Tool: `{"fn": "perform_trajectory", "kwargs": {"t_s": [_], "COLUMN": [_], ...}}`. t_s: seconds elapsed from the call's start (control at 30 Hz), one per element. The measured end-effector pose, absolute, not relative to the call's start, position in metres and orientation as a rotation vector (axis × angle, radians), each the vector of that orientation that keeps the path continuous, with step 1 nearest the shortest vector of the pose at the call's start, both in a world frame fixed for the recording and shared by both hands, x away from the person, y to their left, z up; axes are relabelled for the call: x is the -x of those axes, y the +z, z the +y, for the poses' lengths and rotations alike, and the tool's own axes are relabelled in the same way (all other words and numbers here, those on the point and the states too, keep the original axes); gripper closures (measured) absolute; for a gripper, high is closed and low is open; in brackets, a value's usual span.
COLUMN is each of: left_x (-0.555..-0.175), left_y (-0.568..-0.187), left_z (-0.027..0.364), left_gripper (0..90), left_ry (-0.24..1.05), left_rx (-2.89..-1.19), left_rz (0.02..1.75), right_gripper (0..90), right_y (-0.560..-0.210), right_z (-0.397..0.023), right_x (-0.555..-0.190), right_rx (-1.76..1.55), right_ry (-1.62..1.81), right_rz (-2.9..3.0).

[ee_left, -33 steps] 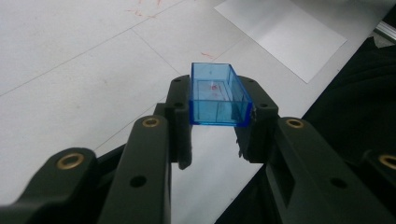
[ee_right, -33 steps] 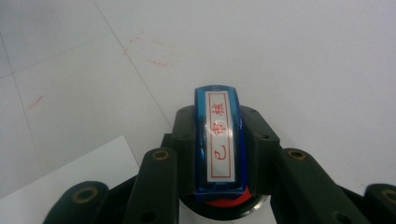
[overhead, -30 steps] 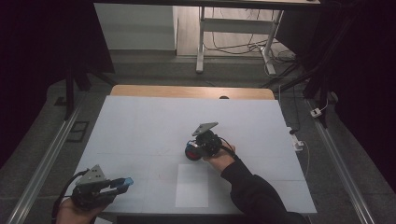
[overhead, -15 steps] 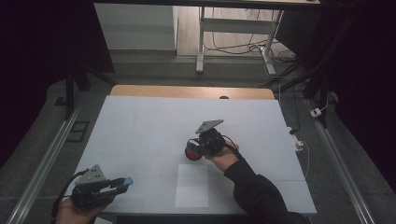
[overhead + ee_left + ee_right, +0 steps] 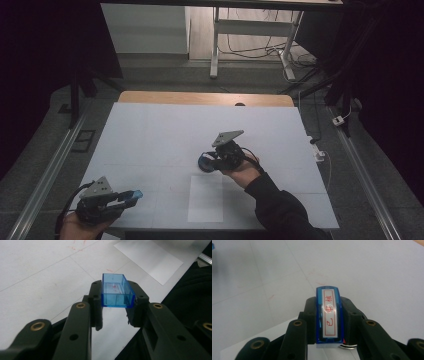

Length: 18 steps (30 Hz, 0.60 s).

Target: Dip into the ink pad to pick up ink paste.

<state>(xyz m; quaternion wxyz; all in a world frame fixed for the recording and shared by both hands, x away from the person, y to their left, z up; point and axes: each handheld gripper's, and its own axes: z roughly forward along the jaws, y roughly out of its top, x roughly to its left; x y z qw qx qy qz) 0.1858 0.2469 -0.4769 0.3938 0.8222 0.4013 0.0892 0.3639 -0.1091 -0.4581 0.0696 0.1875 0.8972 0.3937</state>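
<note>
The small see-through blue plastic box (image 5: 116, 291) is open on top and has nothing inside it; red marks on the white surface (image 5: 165, 135) show through its clear bottom. The left gripper (image 5: 131, 197) holds this box, with one black jaw pressed on each side, so the jaws are closed on it. In the high view it sits near the front left corner of the surface, above the edge, held in the person's left hand (image 5: 77, 226).

The right gripper (image 5: 206, 162) holds a blue stamp with a white label and red writing (image 5: 329, 316). Its jaws squeeze the stamp from both sides, with the label facing up in the right gripper view. This gripper is near the middle of the surface, just behind a white sheet of paper (image 5: 206, 198) that lies flat
</note>
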Motion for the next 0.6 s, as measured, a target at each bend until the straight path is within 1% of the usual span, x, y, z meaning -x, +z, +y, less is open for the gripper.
{"fn": "perform_trajectory", "kwargs": {"t_s": [0.6], "left_x": [-0.186], "left_y": [-0.477], "left_z": [0.248], "left_gripper": [68.4], "left_ry": [0.222], "left_rx": [-2.076], "left_rz": [1.025], "right_gripper": [70.2], "right_y": [-0.447], "right_z": [-0.115], "right_x": [-0.339], "right_rx": [-0.484], "right_ry": [1.22], "right_rz": [2.731]}}
